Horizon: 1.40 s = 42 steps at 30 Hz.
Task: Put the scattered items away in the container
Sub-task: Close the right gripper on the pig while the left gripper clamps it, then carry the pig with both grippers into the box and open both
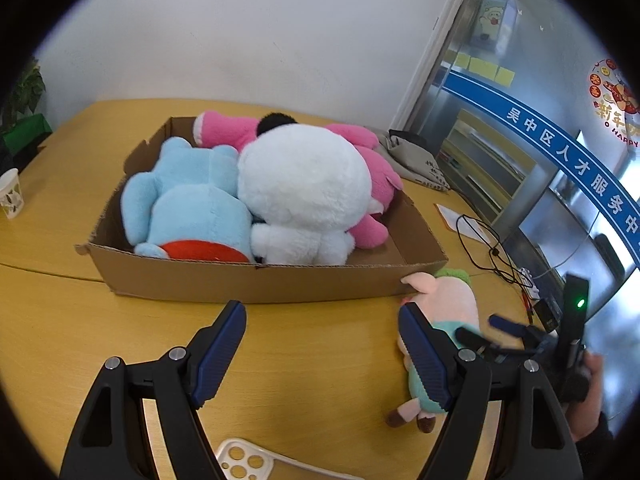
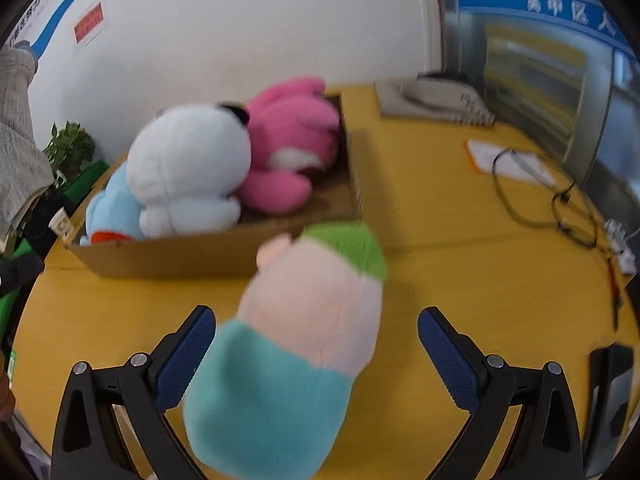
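A shallow cardboard box (image 1: 256, 280) on the yellow table holds a blue plush (image 1: 188, 204), a white plush (image 1: 304, 188) and a pink plush (image 1: 376, 176). A small pig plush (image 1: 448, 312) with a green cap and teal body lies on the table at the box's front right corner. My left gripper (image 1: 320, 352) is open and empty in front of the box. My right gripper (image 2: 316, 356) is open with the pig plush (image 2: 296, 340) lying between its fingers, which stand apart from it. The box (image 2: 192, 252) lies beyond it.
A paper cup (image 1: 11, 194) stands at the table's left edge. A grey bag (image 1: 416, 156), a paper and black cables (image 1: 484, 240) lie at the right. A white perforated plastic piece (image 1: 244, 460) lies near the front edge. A glass door is at the right.
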Tool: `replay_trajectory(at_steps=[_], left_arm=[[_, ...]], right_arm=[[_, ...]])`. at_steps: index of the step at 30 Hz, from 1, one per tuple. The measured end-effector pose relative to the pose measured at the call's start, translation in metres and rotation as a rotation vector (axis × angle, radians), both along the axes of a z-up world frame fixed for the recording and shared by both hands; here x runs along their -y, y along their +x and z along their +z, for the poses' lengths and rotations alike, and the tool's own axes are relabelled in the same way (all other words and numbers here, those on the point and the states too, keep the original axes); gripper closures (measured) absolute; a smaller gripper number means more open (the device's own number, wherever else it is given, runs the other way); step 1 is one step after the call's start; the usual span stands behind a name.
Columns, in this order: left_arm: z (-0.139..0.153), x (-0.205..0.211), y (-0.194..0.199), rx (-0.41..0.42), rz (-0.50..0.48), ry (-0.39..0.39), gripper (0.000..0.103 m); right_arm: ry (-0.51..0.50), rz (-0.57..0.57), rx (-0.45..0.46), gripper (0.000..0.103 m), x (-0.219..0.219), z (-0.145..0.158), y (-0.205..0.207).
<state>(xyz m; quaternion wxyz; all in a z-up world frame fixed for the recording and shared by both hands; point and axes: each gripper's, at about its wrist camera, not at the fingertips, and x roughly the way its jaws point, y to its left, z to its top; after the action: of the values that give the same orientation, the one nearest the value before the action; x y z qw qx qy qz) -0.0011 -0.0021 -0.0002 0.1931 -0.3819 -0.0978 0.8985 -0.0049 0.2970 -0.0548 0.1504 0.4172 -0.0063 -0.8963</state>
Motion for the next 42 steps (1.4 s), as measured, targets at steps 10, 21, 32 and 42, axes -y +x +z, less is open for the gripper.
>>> replay_trajectory(at_steps=[10,21,32,42], left_arm=[[-0.032,-0.022,-0.014,0.134,-0.104,0.105,0.024],[-0.051,-0.053,-0.022,0.194,-0.204,0.131,0.028],[-0.050,-0.048,-0.025,0.215,-0.185,0.081,0.051],[-0.064,-0.054,-0.034,0.282,-0.160,0.106,0.022]], right_arm=[[0.005,0.309,0.006,0.015,0.064,-0.029,0.039],[-0.022,0.458,-0.018,0.017,0.089,-0.032,0.062],[-0.006,0.460,-0.051,0.026,0.092,-0.027,0.067],[-0.017,0.468,-0.065,0.026,0.089,-0.028,0.070]])
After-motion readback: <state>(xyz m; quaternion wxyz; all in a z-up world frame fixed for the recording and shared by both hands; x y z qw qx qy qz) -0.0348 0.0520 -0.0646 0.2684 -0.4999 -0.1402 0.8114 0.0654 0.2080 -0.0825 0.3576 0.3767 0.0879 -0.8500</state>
